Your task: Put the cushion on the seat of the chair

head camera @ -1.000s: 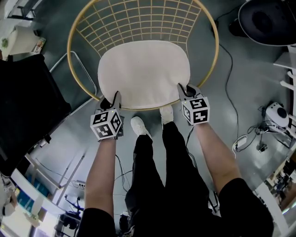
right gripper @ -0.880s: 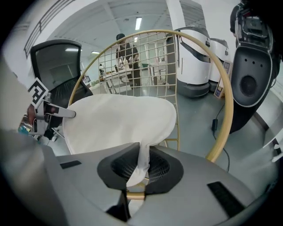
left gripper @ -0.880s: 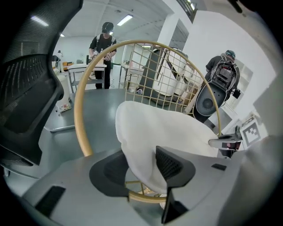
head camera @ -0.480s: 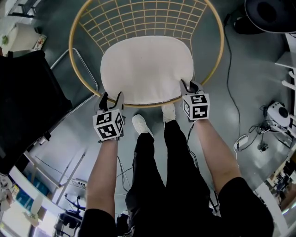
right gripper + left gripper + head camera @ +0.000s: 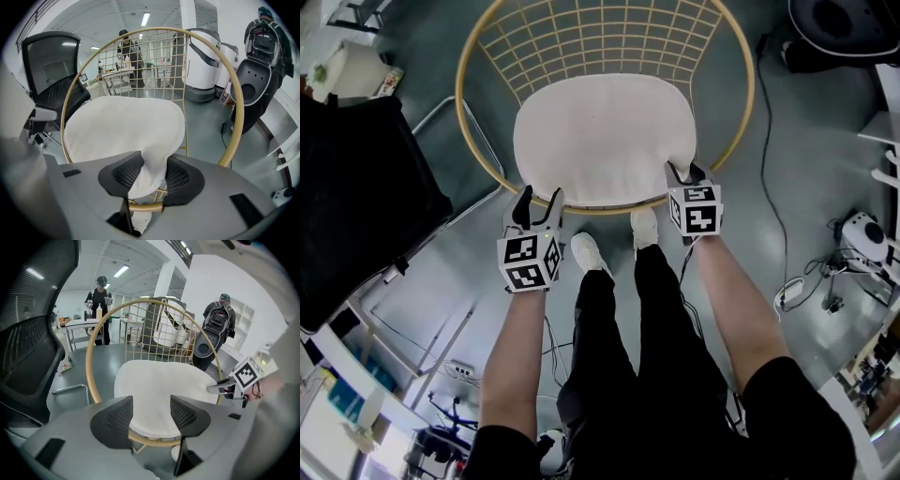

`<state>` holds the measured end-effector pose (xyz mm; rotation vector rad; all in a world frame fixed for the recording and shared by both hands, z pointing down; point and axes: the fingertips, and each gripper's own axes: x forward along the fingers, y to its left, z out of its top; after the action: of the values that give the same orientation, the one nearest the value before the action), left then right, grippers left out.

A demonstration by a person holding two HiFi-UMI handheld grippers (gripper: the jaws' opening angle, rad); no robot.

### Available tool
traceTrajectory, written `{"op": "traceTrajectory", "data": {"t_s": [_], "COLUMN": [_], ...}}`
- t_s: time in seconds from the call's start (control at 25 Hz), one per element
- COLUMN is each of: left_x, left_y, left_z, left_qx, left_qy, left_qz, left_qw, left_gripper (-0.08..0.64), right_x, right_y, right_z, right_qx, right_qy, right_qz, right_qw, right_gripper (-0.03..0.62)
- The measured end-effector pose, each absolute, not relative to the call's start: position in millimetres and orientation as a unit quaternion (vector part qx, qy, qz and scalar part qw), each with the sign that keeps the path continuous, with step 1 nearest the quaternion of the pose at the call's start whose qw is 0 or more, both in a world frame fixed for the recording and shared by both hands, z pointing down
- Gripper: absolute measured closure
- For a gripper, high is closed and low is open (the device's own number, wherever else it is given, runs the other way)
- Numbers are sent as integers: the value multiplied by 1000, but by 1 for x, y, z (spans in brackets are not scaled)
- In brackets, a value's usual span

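The white cushion (image 5: pixel 605 136) lies flat on the seat of the round gold wire chair (image 5: pixel 609 208). My left gripper (image 5: pixel 539 199) hangs just in front of the chair's front rim, off the cushion. Its jaws stand wide and are closing a little, with nothing between them (image 5: pixel 150 416). At the cushion's front right corner, my right gripper (image 5: pixel 684 173) has the cushion's edge (image 5: pixel 150 164) between its pads. Those jaws are opening while the cloth still touches both pads.
A black office chair (image 5: pixel 356 206) stands at the left. The person's legs and white shoes (image 5: pixel 581 251) are right in front of the chair. Cables (image 5: pixel 769 206) and small devices (image 5: pixel 862 230) lie on the grey floor at the right. Two people (image 5: pixel 100 301) stand farther off.
My left gripper has opened, let go of the cushion's front left edge and drawn back from the rim. The right gripper has kept its place at the corner.
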<state>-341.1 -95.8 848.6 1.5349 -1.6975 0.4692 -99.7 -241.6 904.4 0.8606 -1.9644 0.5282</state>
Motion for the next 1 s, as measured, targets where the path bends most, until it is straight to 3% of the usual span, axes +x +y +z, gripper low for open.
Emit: {"op": "traceTrajectory", "data": {"t_s": [0.2, 0.24, 0.28, 0.32, 0.4, 0.52, 0.56, 0.64, 1.0], "left_x": [-332, -331, -329, -328, -326, -325, -325, -322, -302], "left_y": [-87, -85, -82, -80, -76, -72, -71, -69, -78], "left_z": [825, 819, 814, 809, 798, 782, 776, 762, 613], "left_qx": [619, 622, 625, 628, 633, 637, 638, 643, 690], "left_qy": [-665, -664, -663, -662, -660, -661, -661, -660, -651], "left_qz": [166, 163, 160, 157, 153, 151, 150, 145, 107], "left_qw": [383, 382, 380, 379, 375, 367, 365, 361, 298], "left_gripper": [379, 400, 411, 423, 442, 496, 511, 534, 540], "right_x": [-94, -92, -91, -91, -95, -110, -115, -128, -174], "right_y": [-243, -243, -244, -245, -247, -245, -242, -234, -202], "right_z": [903, 903, 902, 900, 888, 864, 855, 830, 634], "right_qx": [365, 372, 377, 382, 386, 375, 368, 351, 258], "right_qy": [-781, -776, -773, -773, -778, -794, -799, -814, -902], "right_qz": [226, 226, 224, 221, 210, 210, 217, 237, 278], "right_qw": [454, 456, 458, 457, 449, 429, 422, 398, 209], "right_gripper": [416, 361, 243, 196, 287, 326, 390, 580, 580]}}
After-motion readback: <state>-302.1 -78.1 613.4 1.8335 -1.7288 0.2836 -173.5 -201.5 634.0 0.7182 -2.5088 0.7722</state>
